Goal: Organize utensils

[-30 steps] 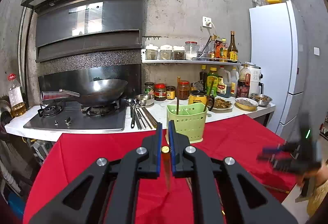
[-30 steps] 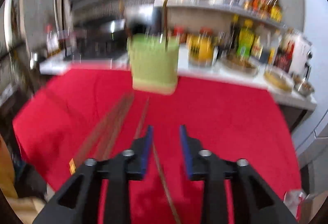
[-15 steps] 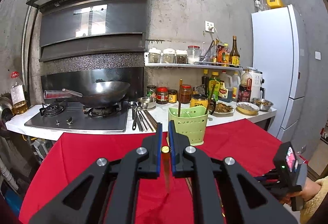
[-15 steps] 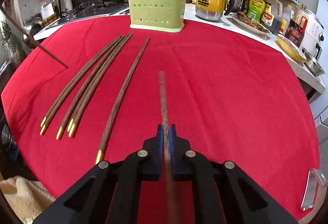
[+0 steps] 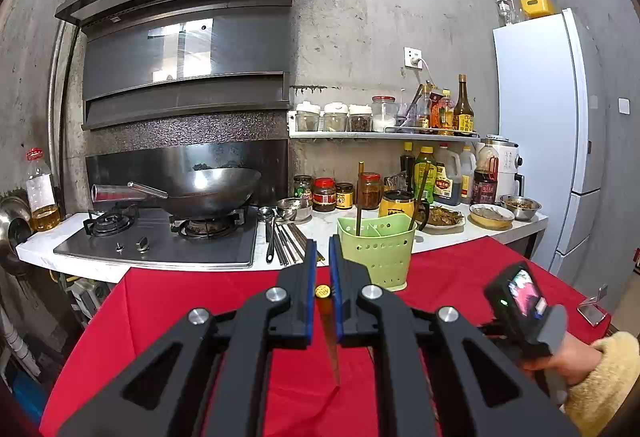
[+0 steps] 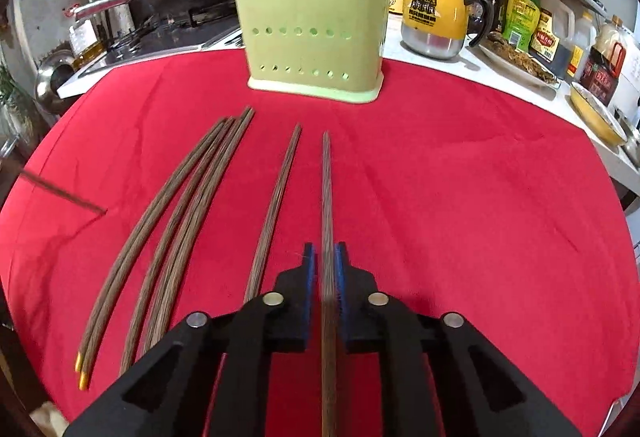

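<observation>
A: Right gripper (image 6: pixel 325 257) dropped toward the red tablecloth (image 6: pixel 460 197); jaws just eased, pads flank a brown wooden chopstick (image 6: pixel 326 189), grip uncertain.
B: Long axis points at the green perforated plastic holder (image 6: pixel 316 33) dead ahead. Left gripper (image 5: pixel 322 269) clamps another upright chopstick (image 5: pixel 329 337).

Home kitchen, wok (image 5: pixel 212 189), range hood (image 5: pixel 184 49), fridge (image 5: pixel 536 125)

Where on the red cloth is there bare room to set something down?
The red cloth is bare right of the chopstick between the right gripper's jaws, out to the counter edge, and just in front of the green holder. Crowded: the left half, where the loose chopsticks lie side by side.
</observation>
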Demonstrator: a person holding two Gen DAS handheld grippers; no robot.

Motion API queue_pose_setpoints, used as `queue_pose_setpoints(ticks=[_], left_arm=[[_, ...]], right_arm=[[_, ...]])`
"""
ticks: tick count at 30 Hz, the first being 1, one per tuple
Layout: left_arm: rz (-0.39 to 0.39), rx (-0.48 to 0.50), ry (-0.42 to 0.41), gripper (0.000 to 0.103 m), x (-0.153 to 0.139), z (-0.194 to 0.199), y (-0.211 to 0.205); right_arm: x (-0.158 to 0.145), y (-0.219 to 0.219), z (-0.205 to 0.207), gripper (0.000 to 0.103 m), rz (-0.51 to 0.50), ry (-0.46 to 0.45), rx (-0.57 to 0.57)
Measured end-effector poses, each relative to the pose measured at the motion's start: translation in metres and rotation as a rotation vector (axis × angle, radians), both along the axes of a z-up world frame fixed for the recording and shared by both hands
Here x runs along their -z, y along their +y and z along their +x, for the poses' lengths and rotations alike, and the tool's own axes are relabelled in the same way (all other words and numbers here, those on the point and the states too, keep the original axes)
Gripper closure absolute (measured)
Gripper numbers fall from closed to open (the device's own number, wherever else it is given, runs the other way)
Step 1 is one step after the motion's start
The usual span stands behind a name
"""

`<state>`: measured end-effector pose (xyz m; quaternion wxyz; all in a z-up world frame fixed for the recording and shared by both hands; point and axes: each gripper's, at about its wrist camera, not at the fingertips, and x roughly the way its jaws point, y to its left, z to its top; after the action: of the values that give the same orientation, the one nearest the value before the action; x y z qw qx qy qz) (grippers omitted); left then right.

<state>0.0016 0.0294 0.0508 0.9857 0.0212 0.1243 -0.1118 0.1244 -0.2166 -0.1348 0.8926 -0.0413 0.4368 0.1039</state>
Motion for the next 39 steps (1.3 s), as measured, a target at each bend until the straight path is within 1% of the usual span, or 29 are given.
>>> queue_pose_setpoints(ticks=[1,3,10,14,15,17,19,20,22,25,27,29,32,33,35,38,39], left_arm=[[0.000,0.005,0.002,0.097,0.000,0.000,0.000],[0.000,0.006,0.002,0.097,-0.001,0.000,-0.001],[0.015,0.019,0.006,0.097,-0.001,-0.003,-0.006],[0.016,0.025,0.010,0.097,0.000,-0.005,-0.008],[0.016,0.026,0.011,0.097,0.001,-0.005,-0.008],[0.017,0.027,0.012,0.097,0.001,-0.006,-0.009],[0.018,0.027,0.015,0.097,0.001,-0.006,-0.009],[0.018,0.026,0.016,0.097,0.001,-0.006,-0.009],[0.018,0.023,0.016,0.097,0.003,-0.008,-0.009],[0.016,0.022,0.019,0.097,0.003,-0.008,-0.009],[0.015,0.022,0.021,0.097,0.004,-0.008,-0.008],[0.014,0.024,0.021,0.097,0.004,-0.008,-0.008],[0.012,0.025,0.019,0.097,0.003,-0.008,-0.008],[0.012,0.024,0.018,0.097,0.004,-0.008,-0.009],[0.011,0.023,0.017,0.097,0.004,-0.008,-0.009],[0.009,0.026,0.018,0.097,0.004,-0.007,-0.010],[0.008,0.027,0.018,0.097,0.004,-0.007,-0.010]], right_arm=[[0.000,-0.001,-0.008,0.079,0.000,-0.001,-0.004],[0.000,-0.006,-0.027,0.075,0.006,-0.002,-0.007],[0.003,-0.021,-0.095,0.075,0.015,-0.035,0.039],[0.004,-0.024,-0.115,0.076,0.008,-0.058,0.051],[0.004,-0.024,-0.117,0.076,0.009,-0.065,0.052],[0.005,-0.023,-0.120,0.081,0.017,-0.074,0.051],[0.005,-0.020,-0.122,0.092,0.014,-0.084,0.041],[0.005,-0.019,-0.123,0.094,0.018,-0.086,0.037],[0.005,-0.019,-0.124,0.096,0.016,-0.092,0.044],[0.000,-0.023,-0.126,0.096,0.045,-0.105,0.066],[-0.015,-0.025,-0.129,0.096,0.049,-0.154,0.072],[-0.045,-0.028,-0.134,0.096,0.069,-0.246,0.073],[-0.087,-0.030,-0.137,0.096,0.091,-0.354,0.069],[-0.107,-0.031,-0.137,0.096,0.104,-0.398,0.064],[-0.133,-0.032,-0.135,0.096,0.120,-0.457,0.053],[-0.165,-0.031,-0.130,0.096,0.119,-0.521,0.038],[-0.171,-0.031,-0.128,0.096,0.117,-0.531,0.032]])
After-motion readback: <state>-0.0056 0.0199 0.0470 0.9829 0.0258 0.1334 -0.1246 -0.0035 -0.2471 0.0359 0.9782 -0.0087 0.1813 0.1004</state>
